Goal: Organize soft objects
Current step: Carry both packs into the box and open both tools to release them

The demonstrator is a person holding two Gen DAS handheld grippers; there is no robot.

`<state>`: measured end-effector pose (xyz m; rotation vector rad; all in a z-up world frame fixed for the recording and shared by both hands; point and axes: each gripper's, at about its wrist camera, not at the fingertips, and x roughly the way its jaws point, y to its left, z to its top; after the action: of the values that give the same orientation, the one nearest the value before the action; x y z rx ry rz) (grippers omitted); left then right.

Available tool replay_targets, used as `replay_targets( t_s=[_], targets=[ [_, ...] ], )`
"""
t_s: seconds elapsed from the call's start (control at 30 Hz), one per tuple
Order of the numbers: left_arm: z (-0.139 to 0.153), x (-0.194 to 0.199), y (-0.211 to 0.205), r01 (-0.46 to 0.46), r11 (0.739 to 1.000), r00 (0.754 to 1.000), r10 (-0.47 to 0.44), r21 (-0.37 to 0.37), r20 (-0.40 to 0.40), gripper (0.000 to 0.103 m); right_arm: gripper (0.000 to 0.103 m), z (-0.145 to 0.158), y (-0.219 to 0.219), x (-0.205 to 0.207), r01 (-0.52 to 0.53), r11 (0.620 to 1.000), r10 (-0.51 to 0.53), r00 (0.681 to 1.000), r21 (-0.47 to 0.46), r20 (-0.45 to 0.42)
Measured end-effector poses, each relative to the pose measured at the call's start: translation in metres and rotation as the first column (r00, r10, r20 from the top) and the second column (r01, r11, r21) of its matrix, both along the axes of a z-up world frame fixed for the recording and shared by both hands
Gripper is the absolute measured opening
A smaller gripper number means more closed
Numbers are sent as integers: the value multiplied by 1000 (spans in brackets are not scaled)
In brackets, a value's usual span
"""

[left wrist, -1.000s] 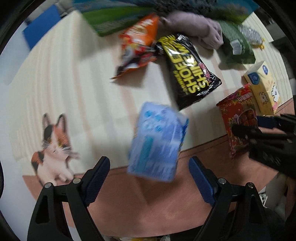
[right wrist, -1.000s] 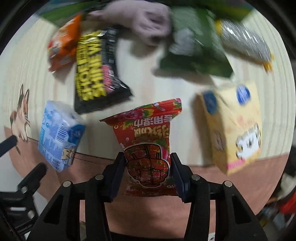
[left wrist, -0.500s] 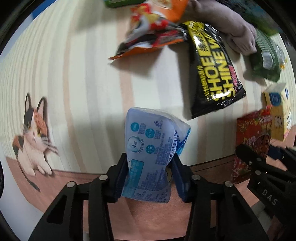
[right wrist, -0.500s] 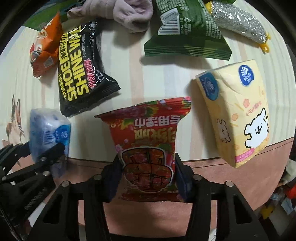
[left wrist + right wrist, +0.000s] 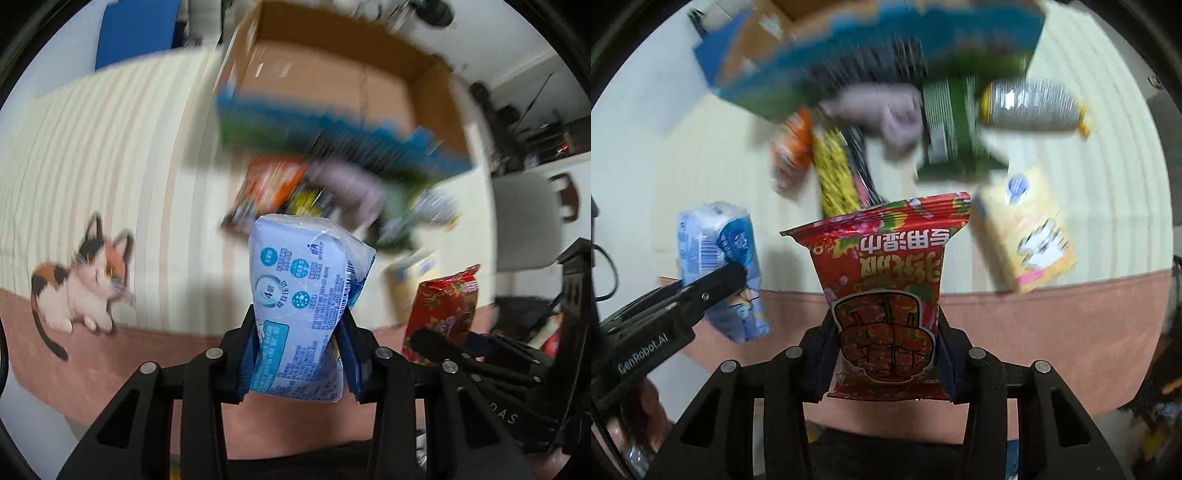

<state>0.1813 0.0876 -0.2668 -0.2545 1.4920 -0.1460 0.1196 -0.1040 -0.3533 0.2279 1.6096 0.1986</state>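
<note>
A pale blue tissue pack [image 5: 306, 288] stands upright between the blue pads of my left gripper [image 5: 299, 332]. The jaws are closing and press its lower half, and the pack hangs above the striped mat. My right gripper [image 5: 886, 339] is closing on a red snack packet [image 5: 886, 266], pinched at its lower end and also lifted off the mat. In the right wrist view the blue pack [image 5: 716, 236] and the left gripper [image 5: 720, 284] show at the left. The left wrist view has the red packet [image 5: 443, 306] at its right.
An open cardboard box [image 5: 332, 74] stands behind the blurred pile. On the mat lie a yellow tissue pack [image 5: 1030, 236], a green packet [image 5: 956, 140], a silver packet [image 5: 1030, 103], a black-and-yellow packet [image 5: 838, 177], an orange packet [image 5: 792, 147] and a pinkish cloth [image 5: 882, 110]. A cat print [image 5: 81, 288] marks the mat's left.
The left gripper went from open around the blue pack to shut on it. Both grippers have since lifted their packs off the mat, and the views have tilted up toward the box.
</note>
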Motion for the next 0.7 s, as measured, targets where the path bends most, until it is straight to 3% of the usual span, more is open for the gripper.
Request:
replay_targets(
  t_s=[0.17, 0.27, 0.33, 0.53, 0.7],
  targets=[
    [53, 82, -23, 5, 999, 994, 0, -42, 106, 37, 48, 85, -20, 82, -29, 998, 22, 993, 57, 118],
    [59, 144, -33, -20, 998, 993, 27, -56, 118, 37, 48, 103, -28, 141, -35, 999, 32, 982, 13, 184],
    [55, 177, -41, -33, 997, 994, 39, -65, 100, 37, 48, 101, -34, 174, -30, 999, 28, 982, 10, 189],
    [-5, 279, -61, -45, 996, 999, 43, -79, -17, 37, 48, 65, -35, 267, -57, 998, 60, 988, -32, 140],
    [-56, 318, -75, -60, 994, 992, 50, -92, -113, 37, 48, 16, -32, 320, -69, 995, 75, 994, -67, 79]
  ],
)
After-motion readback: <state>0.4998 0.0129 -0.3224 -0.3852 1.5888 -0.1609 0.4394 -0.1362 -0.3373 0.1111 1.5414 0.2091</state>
